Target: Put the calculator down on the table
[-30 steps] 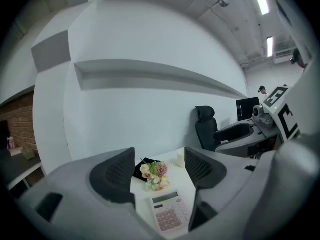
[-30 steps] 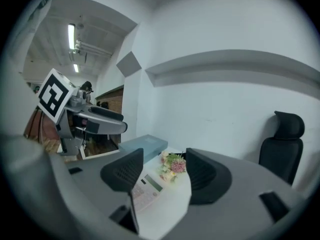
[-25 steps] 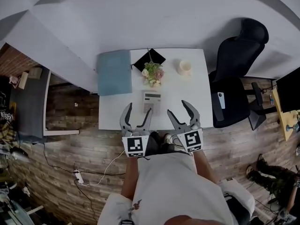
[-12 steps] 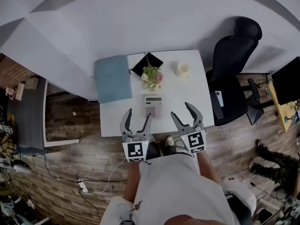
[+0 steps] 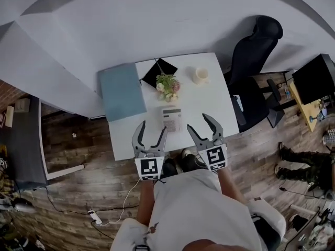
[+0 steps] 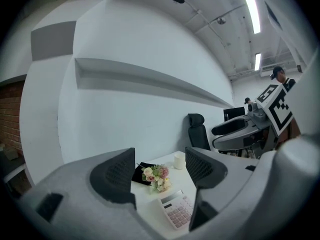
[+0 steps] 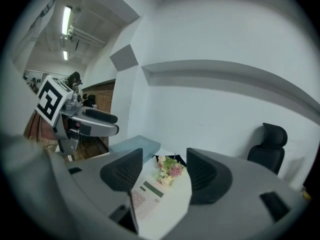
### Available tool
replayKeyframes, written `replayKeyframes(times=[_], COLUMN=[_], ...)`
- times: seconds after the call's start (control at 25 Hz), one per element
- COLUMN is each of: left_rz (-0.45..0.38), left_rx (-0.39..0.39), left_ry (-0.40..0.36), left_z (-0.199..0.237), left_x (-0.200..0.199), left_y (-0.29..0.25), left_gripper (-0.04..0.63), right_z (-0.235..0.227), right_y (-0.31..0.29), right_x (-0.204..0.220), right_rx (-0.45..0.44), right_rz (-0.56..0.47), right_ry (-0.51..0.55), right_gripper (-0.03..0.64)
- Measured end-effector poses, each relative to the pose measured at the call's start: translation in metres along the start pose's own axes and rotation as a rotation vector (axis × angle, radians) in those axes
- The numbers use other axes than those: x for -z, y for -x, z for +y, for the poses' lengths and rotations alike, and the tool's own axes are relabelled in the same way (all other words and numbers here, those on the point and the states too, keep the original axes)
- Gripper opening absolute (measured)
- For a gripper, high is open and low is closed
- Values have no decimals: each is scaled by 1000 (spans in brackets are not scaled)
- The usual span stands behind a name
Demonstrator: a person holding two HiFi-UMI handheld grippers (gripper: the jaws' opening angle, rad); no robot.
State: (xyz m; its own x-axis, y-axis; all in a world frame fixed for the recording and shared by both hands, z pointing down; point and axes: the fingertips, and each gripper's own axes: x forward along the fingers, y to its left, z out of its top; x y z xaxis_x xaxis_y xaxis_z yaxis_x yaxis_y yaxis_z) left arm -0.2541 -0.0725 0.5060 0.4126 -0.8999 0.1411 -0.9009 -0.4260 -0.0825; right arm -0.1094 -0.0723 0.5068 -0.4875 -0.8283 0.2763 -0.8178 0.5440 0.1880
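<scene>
Lying flat on the white table (image 5: 212, 101), the calculator (image 5: 171, 118) sits just on the person's side of the flower bunch (image 5: 167, 86), keys up and touched by neither tool. The left gripper (image 5: 152, 127) hovers to the near left of the flowers, its jaws spread wide and holding nothing. The right gripper (image 5: 198, 122) hangs to the near right of the flowers, likewise released and empty. A cup (image 5: 200, 76) stands to the right of the flowers and a blue-grey pad (image 5: 121, 91) lies to their left. Behind the flowers is a flat black thing (image 5: 158, 72), perhaps a notebook.
</scene>
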Motion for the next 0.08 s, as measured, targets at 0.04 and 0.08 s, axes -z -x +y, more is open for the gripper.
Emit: replayKeyframes(times=[0.04, 0.08], left_rz=[0, 1], left_rx=[6, 11], left_ry=[0, 1], left_z=[4, 8], left_x=[2, 5], left_y=[-2, -3], left_gripper=[324, 324], right_z=[2, 4], right_y=[-3, -5], right_x=[-1, -1], right_rx=[6, 11], right_rz=[3, 8], right_ry=[-1, -2], right_gripper=[265, 265])
